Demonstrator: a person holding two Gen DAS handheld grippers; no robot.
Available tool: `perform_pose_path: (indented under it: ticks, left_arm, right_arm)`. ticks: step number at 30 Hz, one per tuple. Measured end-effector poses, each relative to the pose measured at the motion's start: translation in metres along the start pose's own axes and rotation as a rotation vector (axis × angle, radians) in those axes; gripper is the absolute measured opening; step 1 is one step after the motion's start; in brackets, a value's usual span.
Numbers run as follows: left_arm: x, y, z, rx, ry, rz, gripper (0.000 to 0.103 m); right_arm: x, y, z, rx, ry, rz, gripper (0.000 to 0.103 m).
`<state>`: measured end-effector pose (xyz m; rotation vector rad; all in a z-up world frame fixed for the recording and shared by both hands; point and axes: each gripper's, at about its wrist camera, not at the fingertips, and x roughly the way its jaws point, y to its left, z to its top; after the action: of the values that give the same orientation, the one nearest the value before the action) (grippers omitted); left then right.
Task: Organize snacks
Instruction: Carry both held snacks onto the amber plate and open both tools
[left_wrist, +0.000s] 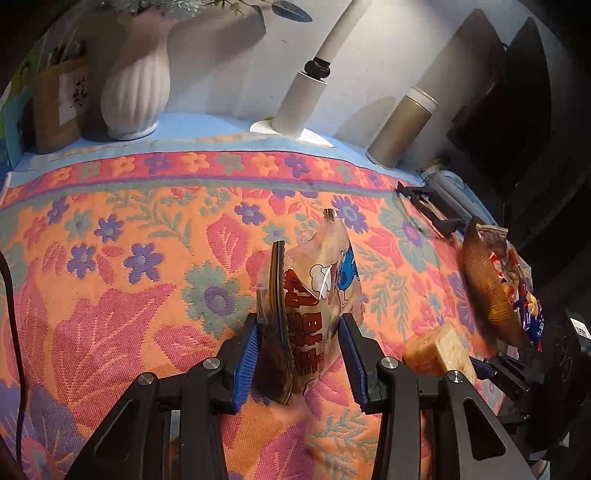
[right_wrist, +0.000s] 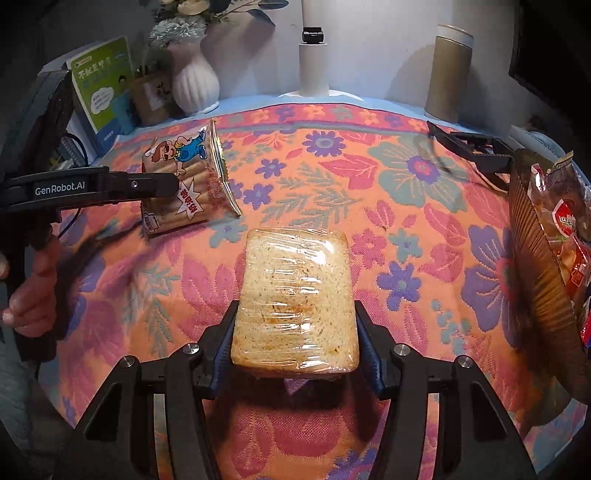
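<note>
My left gripper (left_wrist: 301, 332) is shut on a clear snack bag with a cartoon figure (left_wrist: 317, 280). It holds the bag upright above the flowered cloth (left_wrist: 129, 258). In the right wrist view the same bag (right_wrist: 184, 173) hangs at the left, with the left gripper (right_wrist: 173, 188) clamped on it. My right gripper (right_wrist: 295, 310) is shut on a film-wrapped block of sliced bread (right_wrist: 295, 288), its blue pads pressing both long sides. That bread (left_wrist: 439, 350) also shows at the lower right of the left wrist view. A brown ribbed basket (right_wrist: 539, 258) holding several snack packs stands at the right edge.
Along the back wall stand a white vase (right_wrist: 195, 81), a white lamp post (right_wrist: 313, 62) and a tan canister (right_wrist: 448, 70). A green book (right_wrist: 105, 85) leans at the back left. A black folding stand (right_wrist: 476, 147) lies near the basket (left_wrist: 487, 288). A person's hand (right_wrist: 26, 291) grips the left handle.
</note>
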<state>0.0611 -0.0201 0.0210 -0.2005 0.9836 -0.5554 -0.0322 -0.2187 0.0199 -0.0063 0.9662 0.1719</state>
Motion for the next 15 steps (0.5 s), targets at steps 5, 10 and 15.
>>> perform_pose_path:
  ticks: [5, 10, 15]
  left_arm:
    - [0.014, -0.003, 0.007, -0.027, 0.005, 0.006, 0.052]
    - [0.026, -0.005, 0.010, -0.051, 0.020, -0.001, 0.062]
    - [0.034, -0.010, 0.019, -0.074, 0.016, 0.012, 0.067]
  right_arm:
    - [0.009, -0.001, 0.008, 0.043, 0.035, 0.010, 0.060]
    - [0.013, -0.002, 0.011, 0.082, 0.046, 0.034, 0.069]
    - [0.016, 0.009, 0.011, 0.059, 0.041, -0.016, 0.074]
